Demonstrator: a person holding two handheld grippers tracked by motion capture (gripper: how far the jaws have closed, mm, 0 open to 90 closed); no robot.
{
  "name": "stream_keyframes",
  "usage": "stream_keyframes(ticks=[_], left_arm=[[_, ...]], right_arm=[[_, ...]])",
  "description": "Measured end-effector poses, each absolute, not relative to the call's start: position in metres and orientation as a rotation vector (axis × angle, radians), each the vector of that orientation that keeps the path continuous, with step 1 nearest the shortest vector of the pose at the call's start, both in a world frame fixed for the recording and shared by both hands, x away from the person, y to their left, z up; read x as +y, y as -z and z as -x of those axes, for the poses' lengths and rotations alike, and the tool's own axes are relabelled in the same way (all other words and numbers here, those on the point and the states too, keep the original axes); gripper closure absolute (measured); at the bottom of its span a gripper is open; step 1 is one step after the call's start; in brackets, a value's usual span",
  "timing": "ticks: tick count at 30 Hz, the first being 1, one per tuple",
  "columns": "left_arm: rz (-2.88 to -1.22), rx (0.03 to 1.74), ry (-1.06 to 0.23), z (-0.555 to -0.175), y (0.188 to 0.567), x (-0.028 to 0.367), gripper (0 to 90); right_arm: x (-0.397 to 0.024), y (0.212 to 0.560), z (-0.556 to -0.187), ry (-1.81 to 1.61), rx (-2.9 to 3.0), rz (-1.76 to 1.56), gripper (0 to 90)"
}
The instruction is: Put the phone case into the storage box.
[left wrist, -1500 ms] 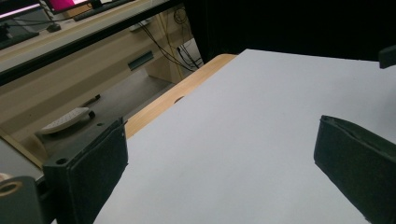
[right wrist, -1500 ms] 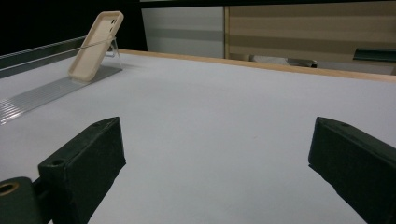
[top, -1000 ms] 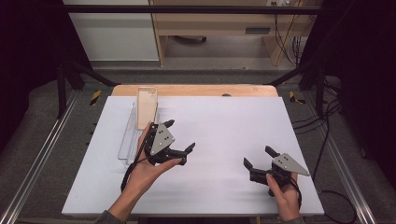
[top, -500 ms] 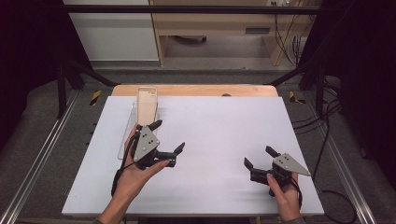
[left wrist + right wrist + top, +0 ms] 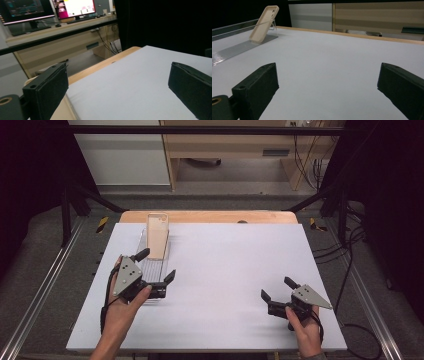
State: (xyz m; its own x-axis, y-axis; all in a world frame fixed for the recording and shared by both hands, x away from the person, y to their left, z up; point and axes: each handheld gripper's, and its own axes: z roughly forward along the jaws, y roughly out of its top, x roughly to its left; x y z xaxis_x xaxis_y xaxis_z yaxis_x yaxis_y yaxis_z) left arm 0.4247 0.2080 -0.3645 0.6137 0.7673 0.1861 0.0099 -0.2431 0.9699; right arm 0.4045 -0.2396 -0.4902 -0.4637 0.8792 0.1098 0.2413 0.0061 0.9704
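Work in hand: we judge it to be handling the phone case (image 5: 157, 236) that leans in the clear stand (image 5: 150, 265) at the far left of the worktop (image 5: 235, 270).
Phone case: beige, propped upright and tilted back against the stand's rear support — in the right gripper view it sits far off at upper left (image 5: 264, 23), untouched.
Left gripper (image 5: 156, 270): our hand holds it over the near end of the stand, just this side of the case; jaws spread wide, nothing between them. From above we cannot tell whether it touches the stand.
Right gripper (image 5: 277, 289): well apart at the near right of the worktop, jaws parted and empty, bare surface ahead of them.
Done: nothing we can point to — the case is in its stand and no jaw is on it.
Left: as we see it, the whole job — bring the left jaws to the case, clench on it, lift it clear.
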Motion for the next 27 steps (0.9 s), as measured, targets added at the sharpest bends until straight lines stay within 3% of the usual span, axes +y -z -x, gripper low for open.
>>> stream_keyframes(ticks=[18,27], left_arm=[[-1.572,0.785,-0.862,-0.428,0.358,0.275,1.9],[-1.594,0.826,-0.884,-0.43,0.365,0.302,2.0]], right_arm=[[-0.238,0.49,-0.404,-1.467,1.743,-1.137,3.0],[-0.238,0.49,-0.404,-1.47,1.745,-1.138,3.0]])
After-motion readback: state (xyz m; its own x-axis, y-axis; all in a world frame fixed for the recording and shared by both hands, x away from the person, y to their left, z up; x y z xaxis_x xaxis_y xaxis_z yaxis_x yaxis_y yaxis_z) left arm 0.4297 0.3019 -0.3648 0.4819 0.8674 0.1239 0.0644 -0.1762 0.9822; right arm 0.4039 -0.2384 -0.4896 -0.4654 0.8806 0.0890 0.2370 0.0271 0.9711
